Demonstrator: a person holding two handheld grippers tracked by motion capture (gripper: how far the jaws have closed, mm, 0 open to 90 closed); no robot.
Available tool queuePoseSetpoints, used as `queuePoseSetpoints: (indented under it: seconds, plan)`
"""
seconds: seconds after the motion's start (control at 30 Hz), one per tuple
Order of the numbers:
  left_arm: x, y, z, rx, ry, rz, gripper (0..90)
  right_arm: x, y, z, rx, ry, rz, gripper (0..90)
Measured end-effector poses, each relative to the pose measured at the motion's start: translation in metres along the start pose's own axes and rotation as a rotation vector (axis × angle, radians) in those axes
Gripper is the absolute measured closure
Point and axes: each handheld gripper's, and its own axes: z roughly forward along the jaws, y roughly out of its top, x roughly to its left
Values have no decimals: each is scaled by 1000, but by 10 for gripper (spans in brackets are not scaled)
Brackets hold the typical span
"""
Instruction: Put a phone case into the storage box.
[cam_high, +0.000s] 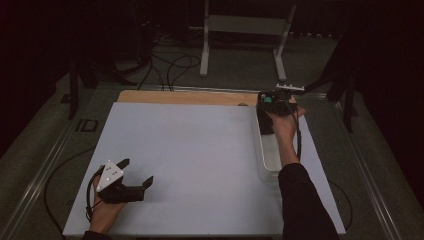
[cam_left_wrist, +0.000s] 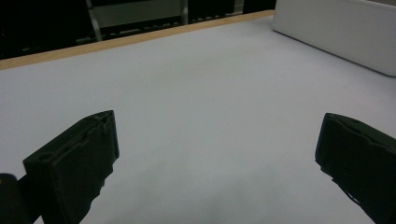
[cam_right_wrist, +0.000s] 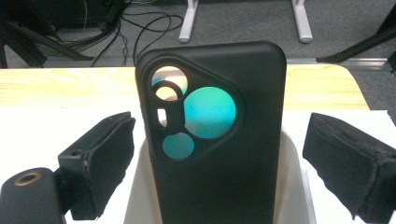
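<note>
right gripper (cam_right_wrist: 219, 158): jaws spread, clear of upright black phone case (cam_right_wrist: 215, 140) in white tray (cam_high: 267, 160), right edge of white table sheet (cam_high: 190, 150) | left gripper (cam_high: 137, 172): spread, empty, near-left corner

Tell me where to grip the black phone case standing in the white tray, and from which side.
Grip the black phone case across its two long edges, below the camera cutout, probably coming straight at its back with the right gripper. It stands upright in the white tray, edges exposed, between the open jaws.
</note>
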Motion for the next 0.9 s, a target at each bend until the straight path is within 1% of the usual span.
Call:
queuePoseSetpoints:
  seconds: [0.17,0.3,0.37,0.57,0.63,0.7,0.8,0.9]
  plan:
    - [-1,0,0,-1,-1,0,0,2,0,-4,-6,19,-30,88]
    - [-1,0,0,-2,0,-1,0,3,0,-8,-19,34,-37,88]
    - [-1,0,0,-1,0,0,0,4,0,-10,-24,47,-38,88]
    - [-1,0,0,-2,0,0,0,7,-1,-17,-13,83,-78,88]
    - [-1,0,0,-3,0,-2,0,8,-3,-20,-19,96,-91,88]
    - [-1,1,1,-1,-2,2,0,10,-5,-24,-27,114,-92,88]
    - [-2,1,1,0,-3,3,0,12,-8,-29,-32,132,-115,88]
    - [-2,1,1,1,-4,1,0,15,-11,-34,-25,135,-161,88]
